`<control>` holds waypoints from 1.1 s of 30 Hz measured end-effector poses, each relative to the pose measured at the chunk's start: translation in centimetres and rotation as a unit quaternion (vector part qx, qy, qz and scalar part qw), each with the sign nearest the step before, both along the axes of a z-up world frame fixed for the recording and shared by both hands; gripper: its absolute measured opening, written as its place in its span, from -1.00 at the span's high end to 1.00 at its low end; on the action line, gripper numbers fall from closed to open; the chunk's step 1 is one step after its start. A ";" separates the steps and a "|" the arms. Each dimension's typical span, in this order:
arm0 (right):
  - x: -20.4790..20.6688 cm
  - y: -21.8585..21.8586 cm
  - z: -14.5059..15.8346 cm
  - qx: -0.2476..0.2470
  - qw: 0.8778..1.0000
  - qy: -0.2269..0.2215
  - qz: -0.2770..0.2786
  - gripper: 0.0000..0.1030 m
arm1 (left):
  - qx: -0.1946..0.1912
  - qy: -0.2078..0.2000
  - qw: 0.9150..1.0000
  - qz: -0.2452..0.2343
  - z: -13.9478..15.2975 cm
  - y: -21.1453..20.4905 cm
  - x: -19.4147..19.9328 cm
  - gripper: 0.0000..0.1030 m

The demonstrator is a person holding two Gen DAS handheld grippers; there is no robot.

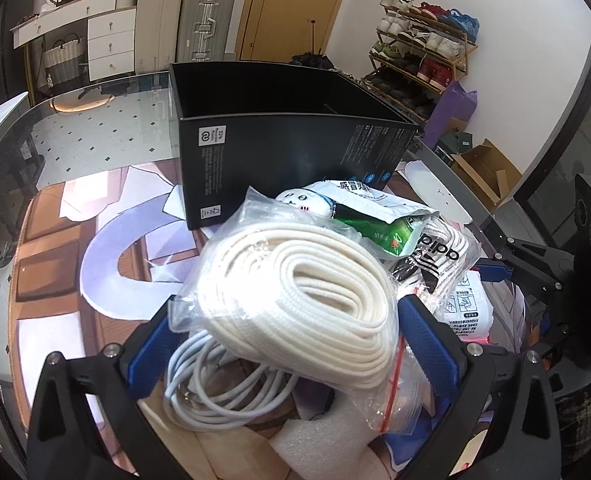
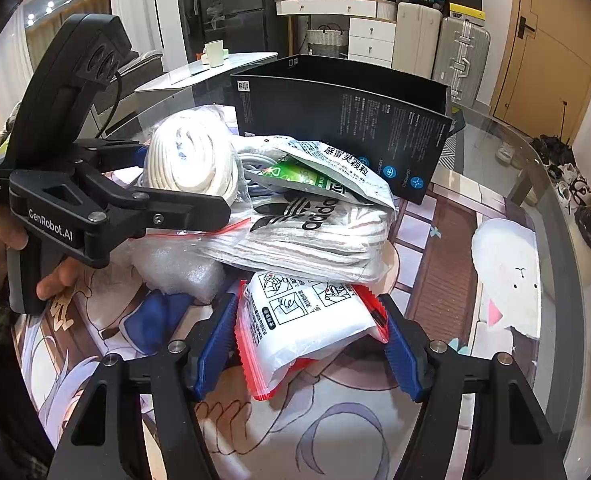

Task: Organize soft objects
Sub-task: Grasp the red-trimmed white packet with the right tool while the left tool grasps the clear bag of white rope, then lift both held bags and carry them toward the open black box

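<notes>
Hard to read the bottom of the pile: foam block (image 1: 315, 436) and thin white cable (image 1: 215, 384) half buried under the bagged coil of white rope (image 1: 295, 292), bag edges glaring and blurred. Cut off at the frame's right edge in the left wrist view, most of the right hand-held gripper (image 1: 507, 270). Hidden behind the rope bag, much of the left hand-held gripper (image 1: 291, 344), blue pads (image 1: 427, 344) set against both sides of the bag, clamped on it, seen from the right wrist as black fingers around the coil. Right hand-held gripper (image 2: 303, 344) partly closed, blue pads (image 2: 215, 340) flanking the red-edged white pouch (image 2: 307, 320), left pad touching its side, right pad at its red rim; true pressure hard to judge. Stacked above that pouch, bagged striped socks (image 2: 315, 236) and a green-and-white medicine packet (image 2: 327, 172). Behind the heap, open black box (image 1: 279, 136) upright on the glass counter (image 1: 95, 132), interior mostly out of sight.
</notes>
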State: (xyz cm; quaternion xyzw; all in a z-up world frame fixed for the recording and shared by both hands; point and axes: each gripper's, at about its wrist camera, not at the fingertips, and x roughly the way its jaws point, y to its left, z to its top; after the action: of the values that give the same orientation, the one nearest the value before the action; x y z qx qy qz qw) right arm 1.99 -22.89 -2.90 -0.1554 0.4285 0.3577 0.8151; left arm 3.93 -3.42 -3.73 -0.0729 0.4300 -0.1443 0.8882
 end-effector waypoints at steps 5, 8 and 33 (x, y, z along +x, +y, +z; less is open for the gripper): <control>0.0 0.0 -0.1 0.003 1.000 -0.002 0.001 -0.26 | 0.001 -0.011 1.000 0.011 0.4 0.2 -0.4 -1.00; 0.0 -0.1 -0.1 0.006 1.000 -0.002 -0.001 -0.21 | 0.000 -0.033 0.999 0.014 1.0 0.4 -1.2 -0.97; 1.7 -3.6 0.5 0.031 0.995 -0.006 -0.095 -0.14 | 0.018 -0.102 0.995 0.014 3.3 0.8 -3.1 0.16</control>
State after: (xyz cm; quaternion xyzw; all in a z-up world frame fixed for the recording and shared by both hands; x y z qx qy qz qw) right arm 3.71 -26.45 -2.42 -0.0905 0.4247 0.2905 0.8527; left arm 0.88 -2.63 -0.48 -0.0479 0.3385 -0.1312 0.9305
